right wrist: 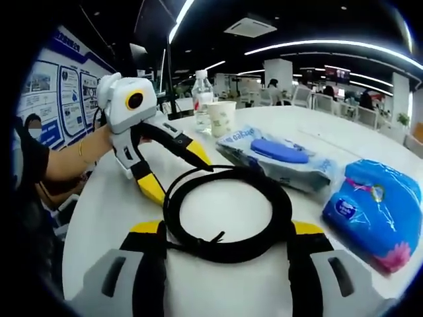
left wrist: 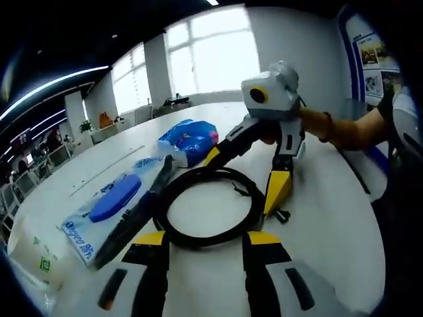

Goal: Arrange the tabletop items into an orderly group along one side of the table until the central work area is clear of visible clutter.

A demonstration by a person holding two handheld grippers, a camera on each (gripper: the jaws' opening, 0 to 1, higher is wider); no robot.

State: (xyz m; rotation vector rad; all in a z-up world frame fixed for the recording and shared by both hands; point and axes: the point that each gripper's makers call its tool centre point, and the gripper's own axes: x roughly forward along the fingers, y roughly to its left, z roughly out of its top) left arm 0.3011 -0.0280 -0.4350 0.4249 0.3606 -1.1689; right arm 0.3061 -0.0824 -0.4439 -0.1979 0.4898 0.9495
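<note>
On the white worktop [right wrist: 99, 218], the coiled black cable [right wrist: 228, 214] lies mid-surface between both wide-spread tools, left tool [right wrist: 173, 168] and right tool [left wrist: 250, 178] straddling it ungripped, so a one-sided grasp would likely uncoil it toward the wipes pack [right wrist: 277, 155].

I saw black cable [right wrist: 228, 218], white table [right wrist: 99, 218], blue tissue pack [right wrist: 377, 211] with pink flower, blue-lidded wipes [right wrist: 277, 155], yellow-tipped black jaws, white-and-green cup [right wrist: 221, 117].
</note>
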